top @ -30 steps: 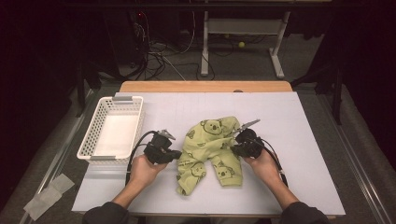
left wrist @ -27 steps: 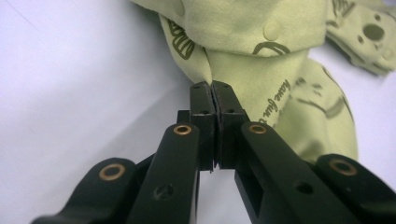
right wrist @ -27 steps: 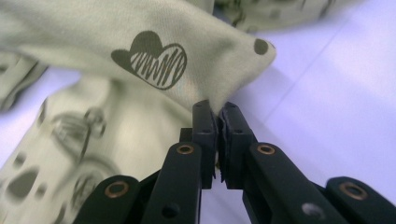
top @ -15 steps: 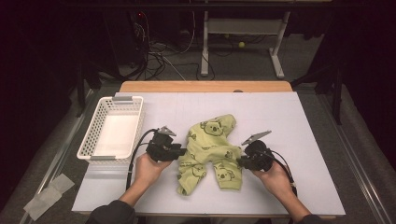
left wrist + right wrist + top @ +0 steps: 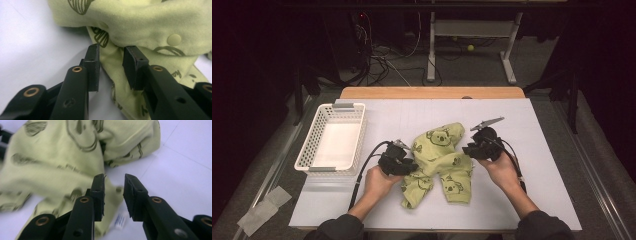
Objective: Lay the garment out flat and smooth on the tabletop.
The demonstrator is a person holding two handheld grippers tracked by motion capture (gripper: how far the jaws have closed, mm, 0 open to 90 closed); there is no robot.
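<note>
A pale green baby garment [image 5: 439, 160] printed with koala faces lies crumpled on the white table mat [image 5: 537, 200]. My left gripper [image 5: 412, 165] is at the garment's left edge. In the left gripper view its jaws [image 5: 111, 50] stand open over a fold of the garment [image 5: 150, 22] near a snap button [image 5: 174, 39]. They have just opened, then eased in a little, and the pads do not press the cloth. My right gripper [image 5: 468, 148] hovers at the garment's right side. Its jaws [image 5: 114, 178] have just been opening, above the garment [image 5: 50, 165], with nothing pinched.
A white plastic basket [image 5: 332, 107] stands empty on the left of the mat. A wooden table edge [image 5: 432, 92] runs along the back. A small white label [image 5: 120, 221] shows at the garment's hem. Bare mat lies to the right and front.
Both grippers have gone from shut to open and let go of the garment. The left one shifted right toward the cloth. The right one swung out to the right, then rose.
</note>
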